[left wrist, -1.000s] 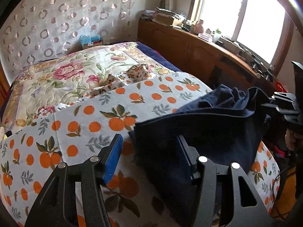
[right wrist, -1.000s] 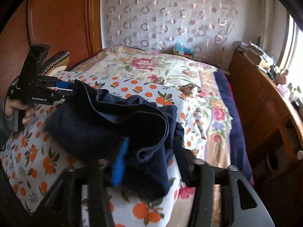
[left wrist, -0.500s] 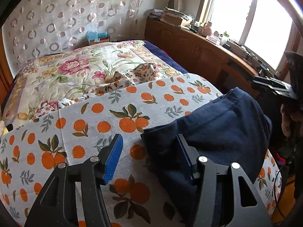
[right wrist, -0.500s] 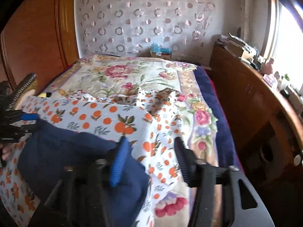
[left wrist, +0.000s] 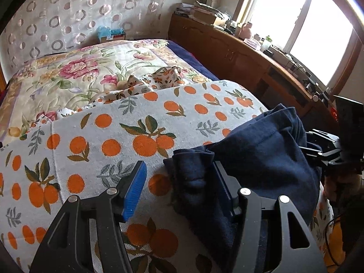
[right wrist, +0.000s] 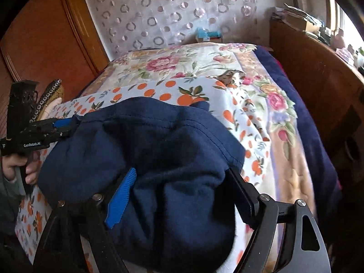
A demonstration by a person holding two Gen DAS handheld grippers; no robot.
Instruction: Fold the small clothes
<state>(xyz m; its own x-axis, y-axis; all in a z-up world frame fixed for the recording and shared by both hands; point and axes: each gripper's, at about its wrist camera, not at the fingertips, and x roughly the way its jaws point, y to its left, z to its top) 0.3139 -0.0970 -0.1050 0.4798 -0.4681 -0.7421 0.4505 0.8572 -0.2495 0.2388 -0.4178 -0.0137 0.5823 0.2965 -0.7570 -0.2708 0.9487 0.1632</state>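
A navy garment [left wrist: 261, 159] lies bunched on the orange-print cloth [left wrist: 109, 141] at the bed's near right corner. In the left wrist view its left corner sits between my left gripper's [left wrist: 179, 166] fingers, against the right one. The blue left pad [left wrist: 134, 188] stands apart from it. In the right wrist view the garment [right wrist: 159, 141] fills the gap of my right gripper [right wrist: 182, 173]; its jaws are opening and do not press on the cloth. The left gripper [right wrist: 66, 122] shows at the garment's far left edge. The right gripper [left wrist: 323, 152] shows at the right edge.
A floral quilt [left wrist: 75, 72] covers the far half of the bed, with a crumpled printed cloth [left wrist: 166, 77] on it. A wooden cabinet [left wrist: 238, 54] with clutter runs along the right under the window. A wooden panel [right wrist: 45, 45] stands left. A hand [right wrist: 27, 166] holds the left gripper.
The right gripper, shut on a fold of the garment a second ago, has spread its jaws and let go. The garment has dropped from raised to lying on the cloth. The left gripper sank slightly.
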